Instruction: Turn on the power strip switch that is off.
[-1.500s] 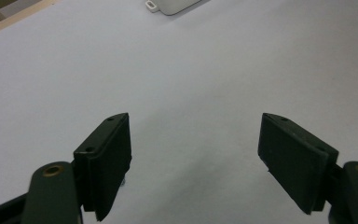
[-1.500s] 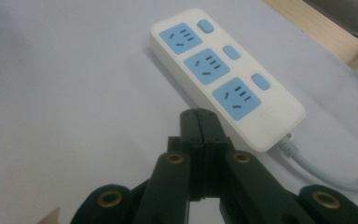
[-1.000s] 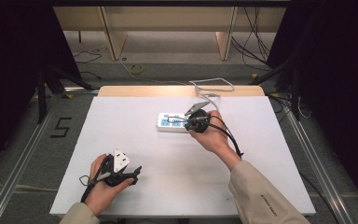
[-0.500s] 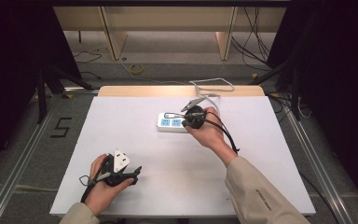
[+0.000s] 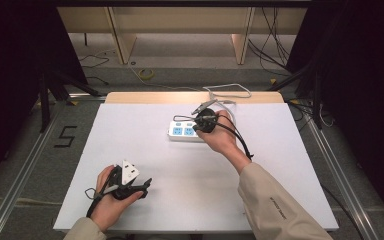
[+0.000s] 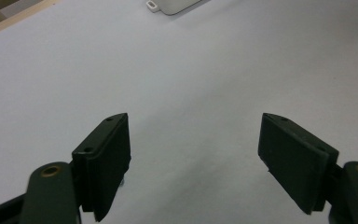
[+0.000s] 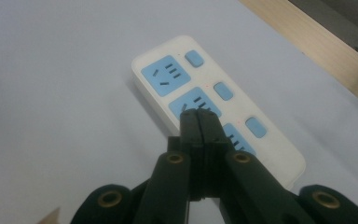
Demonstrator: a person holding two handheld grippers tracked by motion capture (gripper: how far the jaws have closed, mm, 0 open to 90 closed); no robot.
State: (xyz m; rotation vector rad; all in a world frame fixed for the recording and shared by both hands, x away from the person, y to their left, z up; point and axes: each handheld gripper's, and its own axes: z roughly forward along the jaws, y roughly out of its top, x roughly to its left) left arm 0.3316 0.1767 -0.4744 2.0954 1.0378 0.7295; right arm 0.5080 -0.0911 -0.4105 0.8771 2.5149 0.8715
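White table with a wooden strip along its far edge fills the middle of the room. On it lies a white power strip with blue sockets, toward the far side. Right gripper hangs over the middle socket, its jaws pressed tight together, holding nothing. Left gripper sits near the front edge, jaws spread wide apart.

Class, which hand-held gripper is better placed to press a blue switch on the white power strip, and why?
Probably the right hand-held gripper: its shut jaws sit directly over the white power strip. The left hand-held gripper rests open near the table's front edge.
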